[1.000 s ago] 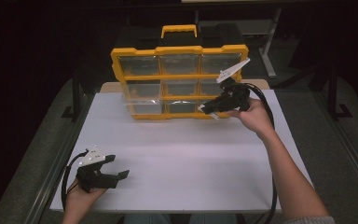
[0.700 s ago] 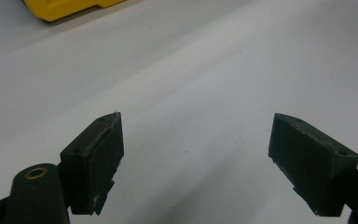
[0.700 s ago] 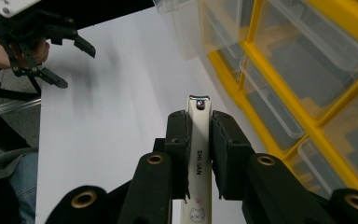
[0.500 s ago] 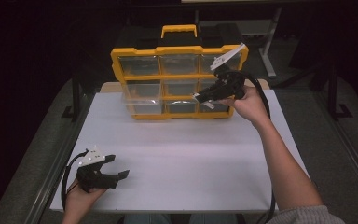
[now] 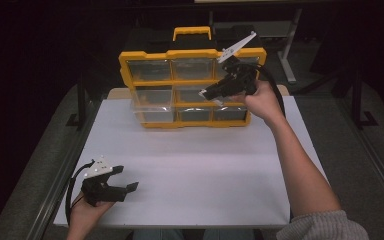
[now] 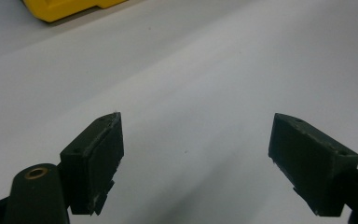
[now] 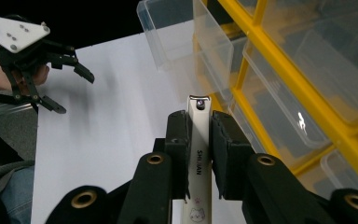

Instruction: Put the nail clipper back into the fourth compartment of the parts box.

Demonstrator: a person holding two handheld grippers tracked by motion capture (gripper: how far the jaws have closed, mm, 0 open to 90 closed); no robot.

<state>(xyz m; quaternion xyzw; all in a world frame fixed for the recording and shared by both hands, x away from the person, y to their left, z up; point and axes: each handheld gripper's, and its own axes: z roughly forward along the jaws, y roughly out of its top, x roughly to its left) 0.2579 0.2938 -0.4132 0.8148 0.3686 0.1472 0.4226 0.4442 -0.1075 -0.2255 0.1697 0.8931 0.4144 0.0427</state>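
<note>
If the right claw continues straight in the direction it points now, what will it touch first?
Probably the pulled-out clear drawer of the yellow organizer. The right claw, shut on a nail clipper, aims just beside its near wall; depth is unclear, so the clipper tip may pass in front.

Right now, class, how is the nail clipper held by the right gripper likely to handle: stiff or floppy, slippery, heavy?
The nail clipper looks like polished metal, so probably stiff and slippery. It is slim between the right gripper pads, so likely light. Its flat shape shouldn't roll.
</note>
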